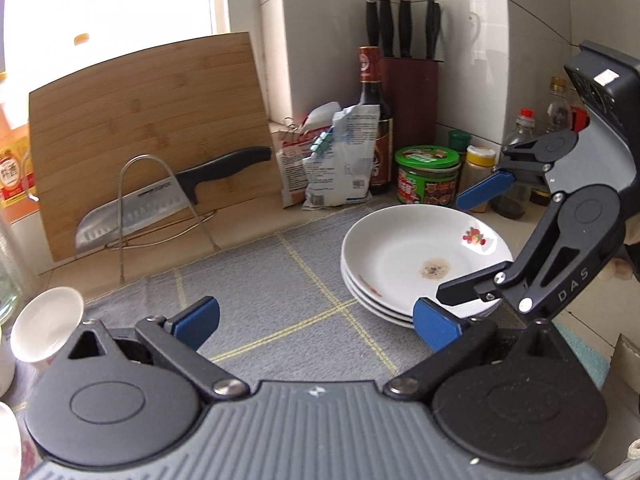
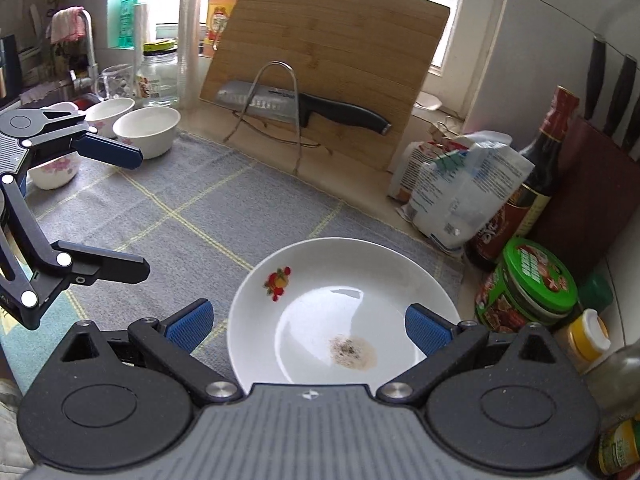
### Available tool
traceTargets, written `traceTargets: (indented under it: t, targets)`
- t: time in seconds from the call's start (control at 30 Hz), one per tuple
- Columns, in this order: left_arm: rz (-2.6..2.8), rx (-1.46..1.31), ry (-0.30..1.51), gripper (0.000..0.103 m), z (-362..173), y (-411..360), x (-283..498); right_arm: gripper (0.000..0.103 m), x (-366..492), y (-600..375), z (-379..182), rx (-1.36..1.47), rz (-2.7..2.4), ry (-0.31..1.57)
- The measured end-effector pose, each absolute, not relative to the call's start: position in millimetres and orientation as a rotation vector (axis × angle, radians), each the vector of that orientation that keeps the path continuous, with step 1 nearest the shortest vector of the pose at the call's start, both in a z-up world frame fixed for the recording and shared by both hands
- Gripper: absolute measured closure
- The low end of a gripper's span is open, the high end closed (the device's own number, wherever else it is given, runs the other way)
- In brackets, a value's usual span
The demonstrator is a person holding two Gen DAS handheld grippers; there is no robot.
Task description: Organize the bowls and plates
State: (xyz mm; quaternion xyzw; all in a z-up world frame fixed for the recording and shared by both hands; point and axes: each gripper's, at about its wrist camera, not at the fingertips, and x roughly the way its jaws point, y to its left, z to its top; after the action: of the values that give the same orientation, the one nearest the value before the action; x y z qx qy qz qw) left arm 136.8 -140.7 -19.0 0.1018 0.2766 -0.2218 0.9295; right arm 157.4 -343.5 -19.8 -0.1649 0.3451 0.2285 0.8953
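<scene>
A stack of three white plates [image 1: 404,256] lies on the grey mat, the top one with a fruit print and a brown stain; it shows in the right wrist view [image 2: 320,300] too. My right gripper [image 2: 308,326] is open just above the top plate, holding nothing; it shows in the left wrist view [image 1: 472,248]. My left gripper [image 1: 316,322] is open and empty over the mat, left of the stack; it shows in the right wrist view [image 2: 132,212]. Several white bowls [image 2: 146,130] stand at the mat's far left; one bowl [image 1: 44,322] shows in the left wrist view.
A bamboo cutting board [image 1: 148,128] leans on the wall behind a wire rack holding a knife [image 1: 172,196]. Bags [image 1: 332,156], a sauce bottle [image 1: 374,120], a knife block [image 1: 412,96], a green-lidded jar [image 1: 426,176] and spice bottles [image 1: 478,172] crowd the corner behind the plates.
</scene>
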Motion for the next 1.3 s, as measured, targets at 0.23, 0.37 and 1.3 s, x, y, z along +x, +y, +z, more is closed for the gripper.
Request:
traceTargets:
  t: [0.23, 0.37, 1.3]
  targets:
    - [-0.388, 0.155, 0.597, 0.001, -17.1, -97.7, 122.8, 0.0, 147.4, -288.2, -21.1, -0.376, 0.604, 0.698]
    - [-0.348, 0.148, 0.609, 0.001, -21.5, -71.0, 119.2, 0.0, 137.5, -252.7, -28.5, -0.41, 0.666, 0.701]
    - [-0.293, 0.17, 0.696, 0.001, -34.4, 109.2, 129.5, 0.0, 128.5, -35.3, -91.0, -0.318, 0.748, 0.852]
